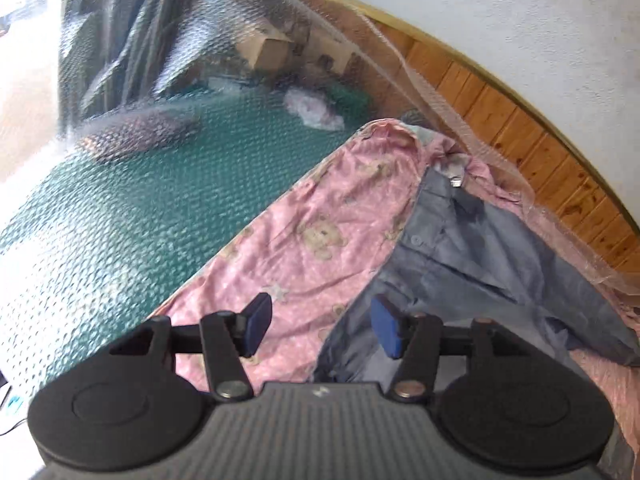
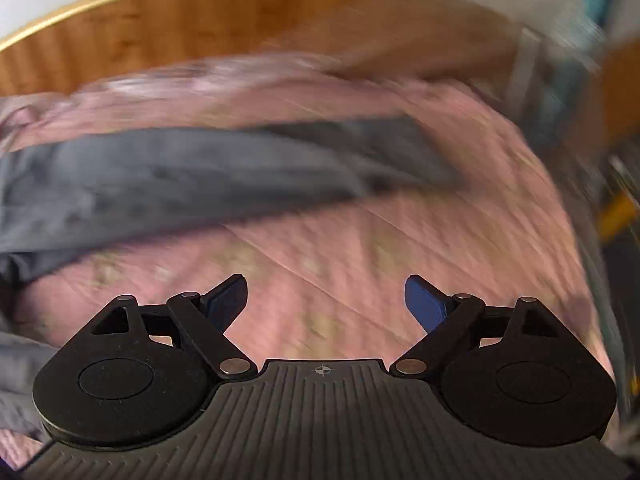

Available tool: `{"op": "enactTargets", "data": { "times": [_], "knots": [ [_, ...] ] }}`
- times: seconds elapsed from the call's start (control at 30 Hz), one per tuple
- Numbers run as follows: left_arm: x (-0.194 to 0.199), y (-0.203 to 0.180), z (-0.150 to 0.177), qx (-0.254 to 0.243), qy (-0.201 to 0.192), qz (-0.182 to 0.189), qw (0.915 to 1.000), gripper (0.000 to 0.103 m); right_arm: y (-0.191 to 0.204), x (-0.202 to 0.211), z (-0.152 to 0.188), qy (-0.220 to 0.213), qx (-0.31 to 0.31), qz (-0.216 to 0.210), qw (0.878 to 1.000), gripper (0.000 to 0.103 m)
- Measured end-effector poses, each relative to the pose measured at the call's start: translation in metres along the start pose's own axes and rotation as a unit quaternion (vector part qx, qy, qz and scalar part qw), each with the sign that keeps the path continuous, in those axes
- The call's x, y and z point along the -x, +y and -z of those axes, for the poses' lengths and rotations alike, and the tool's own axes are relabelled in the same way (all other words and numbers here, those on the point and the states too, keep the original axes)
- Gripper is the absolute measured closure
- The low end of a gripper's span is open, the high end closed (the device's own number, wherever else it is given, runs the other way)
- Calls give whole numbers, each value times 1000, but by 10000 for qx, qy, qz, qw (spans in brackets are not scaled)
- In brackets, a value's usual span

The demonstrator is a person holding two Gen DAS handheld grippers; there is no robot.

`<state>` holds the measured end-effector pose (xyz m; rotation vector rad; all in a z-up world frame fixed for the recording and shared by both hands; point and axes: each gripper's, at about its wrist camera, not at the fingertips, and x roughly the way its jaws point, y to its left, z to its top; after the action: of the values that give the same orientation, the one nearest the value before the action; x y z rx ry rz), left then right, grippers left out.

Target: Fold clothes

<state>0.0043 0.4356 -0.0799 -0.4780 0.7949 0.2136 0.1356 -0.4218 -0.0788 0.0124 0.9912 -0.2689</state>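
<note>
A grey-blue garment (image 1: 476,256) with a button and a placket lies spread on a pink bear-print sheet (image 1: 308,236) in the left wrist view. My left gripper (image 1: 322,326) hovers open over the garment's near left edge, nothing between its blue pads. In the blurred right wrist view the same grey garment (image 2: 172,176) stretches across the pink sheet (image 2: 360,240) from the left. My right gripper (image 2: 326,302) is open above bare sheet, to the right of and nearer than the garment.
A wooden headboard (image 1: 532,136) with a thin mosquito net (image 1: 400,68) draped along it borders the bed. A green textured mat (image 1: 132,208), cardboard boxes (image 1: 272,48) and a crumpled white bag (image 1: 314,110) lie past the bed's left edge.
</note>
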Motion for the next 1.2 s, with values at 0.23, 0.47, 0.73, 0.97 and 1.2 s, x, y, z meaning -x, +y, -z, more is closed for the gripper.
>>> {"op": "enactTargets", "data": {
  "times": [0.23,0.47,0.73,0.97,1.2],
  "knots": [
    [-69,-152,7,-1284,506,1336,9814,44,-164,36,131,398,-1844,628,9800,14],
    [-115,-253,69,-1644,1317,1531,9655,42,-181,-23,161,367,-1527,-70,9876,13],
    [-118,-286,120,-1873,1822,1009,9600,42,-155,-99,150,625,-898,-456,9930,20],
    [-111,-275,133,-1460,1740,440,9729,40,-152,-65,132,231,-417,-578,9972,93],
    [-116,-216,146,-269,1407,-650,9875,40,-163,73,38,-2165,209,-1483,9647,97]
  ]
}}
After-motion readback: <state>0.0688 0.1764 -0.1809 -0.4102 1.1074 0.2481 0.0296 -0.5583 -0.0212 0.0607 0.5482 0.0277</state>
